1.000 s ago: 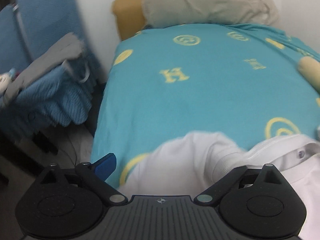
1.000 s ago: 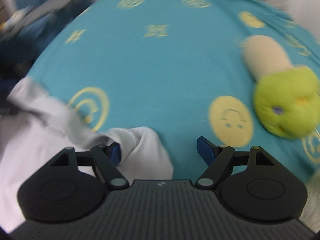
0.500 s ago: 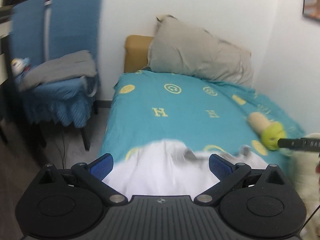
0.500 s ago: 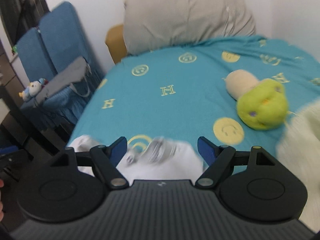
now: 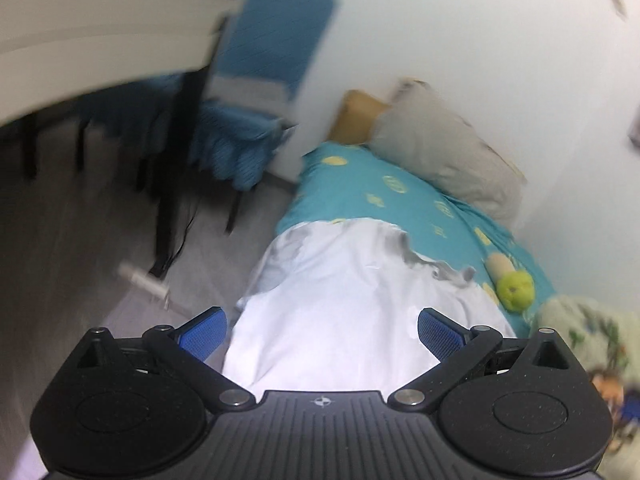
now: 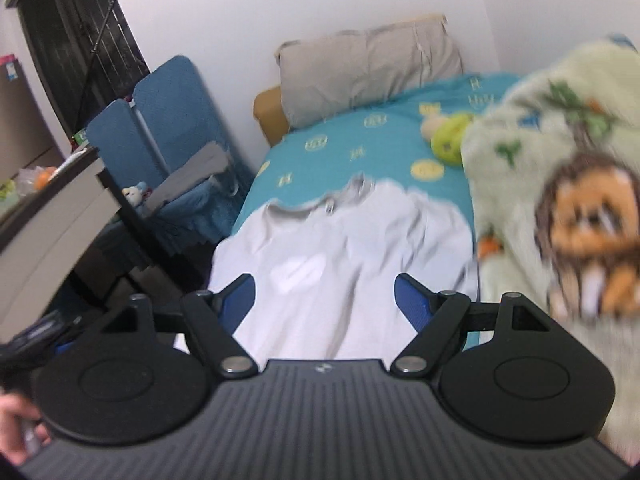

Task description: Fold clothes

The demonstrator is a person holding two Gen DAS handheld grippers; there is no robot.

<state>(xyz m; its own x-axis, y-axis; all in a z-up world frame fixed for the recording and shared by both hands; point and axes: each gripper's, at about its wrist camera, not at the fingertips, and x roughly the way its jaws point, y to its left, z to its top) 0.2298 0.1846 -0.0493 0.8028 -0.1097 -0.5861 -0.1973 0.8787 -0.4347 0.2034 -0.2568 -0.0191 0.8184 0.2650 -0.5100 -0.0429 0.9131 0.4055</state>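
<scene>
A white collared shirt (image 5: 352, 304) lies spread on the teal bed sheet (image 5: 360, 188), collar towards the pillow; it also fills the middle of the right wrist view (image 6: 340, 256). My left gripper (image 5: 322, 330) hangs open above the shirt's near end, blue pads wide apart with nothing between them. My right gripper (image 6: 324, 294) is also open and raised over the shirt's lower part, holding nothing. Both views are blurred by motion.
A grey pillow (image 6: 368, 68) leans on the wall at the bed's head. A green and beige plush toy (image 6: 448, 136) and a pale green animal-print blanket (image 6: 560, 184) lie on the right. Blue chairs (image 6: 168, 120) and a desk (image 6: 52, 216) stand left. A hand (image 6: 16, 432) shows bottom left.
Both grippers have pulled up and back from the shirt, which now lies spread flat on the bed. Each was close over the fabric a second ago; both views now take in the room.
</scene>
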